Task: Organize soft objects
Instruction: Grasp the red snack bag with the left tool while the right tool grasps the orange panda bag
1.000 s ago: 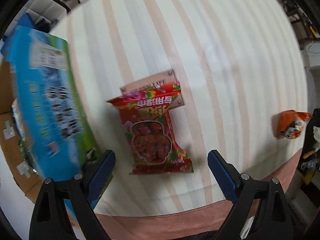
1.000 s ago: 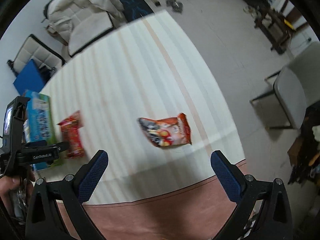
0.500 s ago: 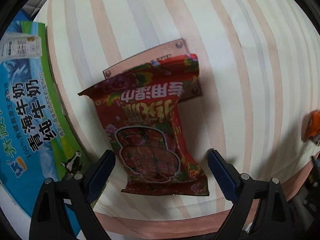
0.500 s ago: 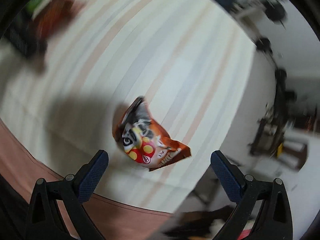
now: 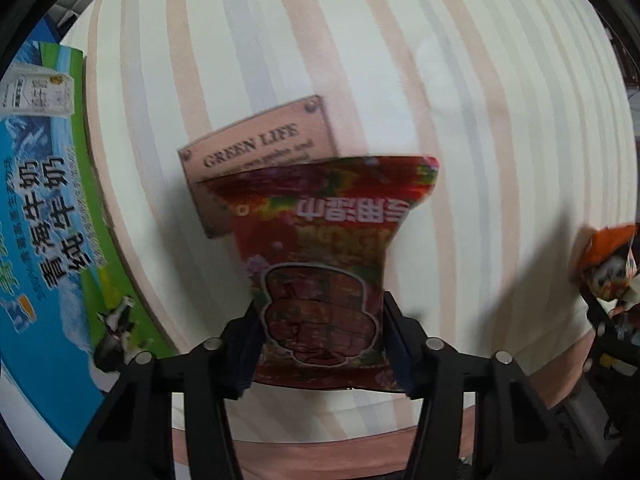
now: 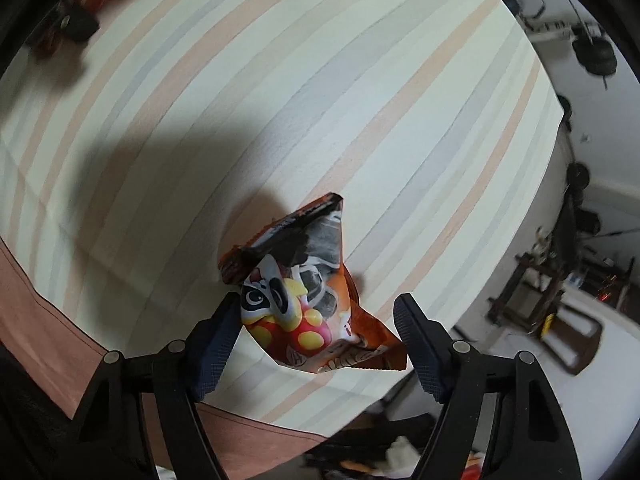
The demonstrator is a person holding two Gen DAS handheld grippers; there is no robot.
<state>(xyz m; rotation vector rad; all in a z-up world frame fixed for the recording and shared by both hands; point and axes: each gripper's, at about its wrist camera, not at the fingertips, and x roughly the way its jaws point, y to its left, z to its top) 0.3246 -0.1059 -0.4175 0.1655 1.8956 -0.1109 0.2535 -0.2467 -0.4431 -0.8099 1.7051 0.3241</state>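
Note:
A red snack bag (image 5: 324, 268) lies on the striped tablecloth (image 5: 360, 60). My left gripper (image 5: 322, 344) is shut on its near end, both pads pressing the bag's sides. An orange snack bag (image 6: 304, 292) with a cartoon face stands crumpled between the fingers of my right gripper (image 6: 316, 344). The left pad touches it, the right pad (image 6: 416, 344) sits close beside its corner. The orange bag also shows at the right edge of the left wrist view (image 5: 608, 268).
A blue and green milk carton box (image 5: 44, 220) lies to the left of the red bag. A pink "GREEN LIFE" label (image 5: 256, 152) is sewn on the cloth under the red bag. The table's front edge with pink trim (image 6: 40, 344) is near. Chairs and clutter (image 6: 560, 312) stand beyond the table at right.
My left gripper has moved forward and closed on the red bag. My right gripper has come down around the orange bag and its fingers have narrowed toward it.

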